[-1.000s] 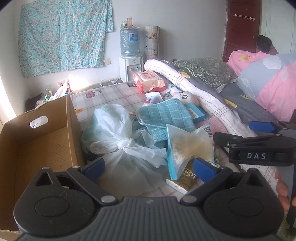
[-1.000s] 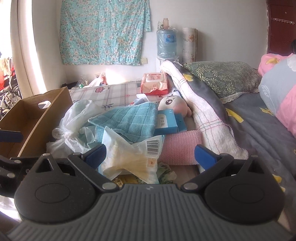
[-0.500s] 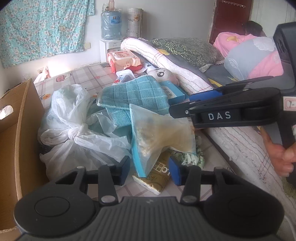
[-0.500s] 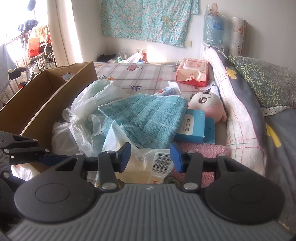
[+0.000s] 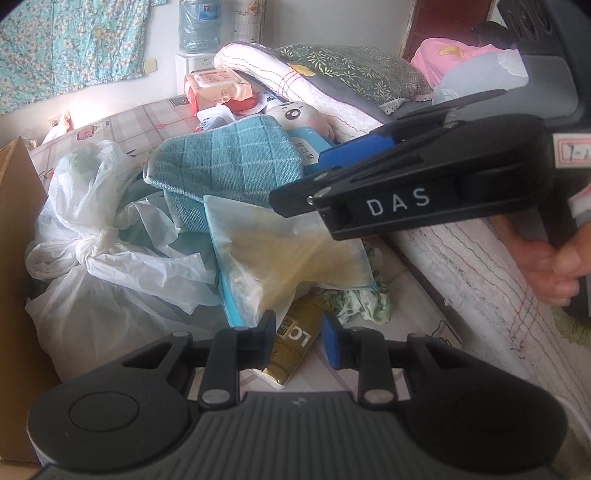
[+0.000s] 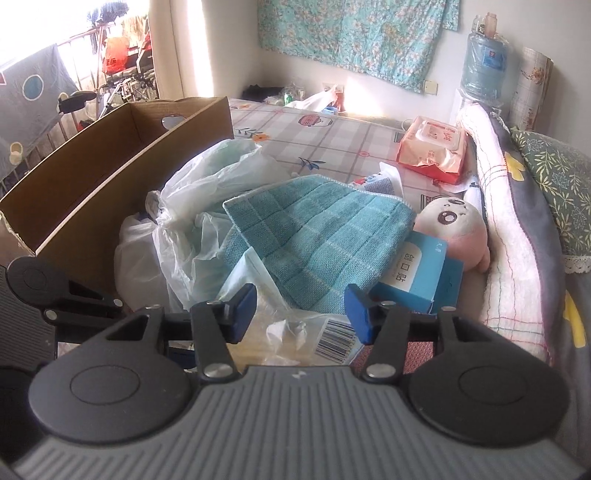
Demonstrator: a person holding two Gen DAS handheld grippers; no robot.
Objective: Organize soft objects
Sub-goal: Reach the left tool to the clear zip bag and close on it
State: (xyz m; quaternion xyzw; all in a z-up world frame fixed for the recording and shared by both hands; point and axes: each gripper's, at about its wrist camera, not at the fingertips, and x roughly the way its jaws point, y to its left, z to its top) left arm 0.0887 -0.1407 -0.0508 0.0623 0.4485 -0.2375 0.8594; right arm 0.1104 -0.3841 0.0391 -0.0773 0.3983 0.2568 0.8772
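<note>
I count one cardboard box, one knotted white plastic bag, one teal checked cloth and one clear packet with a barcode. I also see one blue carton, one plush toy, one pack of wet wipes and one gold packet. At the wall stand one water bottle and one hanging flowered cloth.

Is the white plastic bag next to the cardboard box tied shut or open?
Tied shut. The white bag is cinched into a knot at its neck, with loose plastic flaring beyond it; it lies beside the box.
</note>
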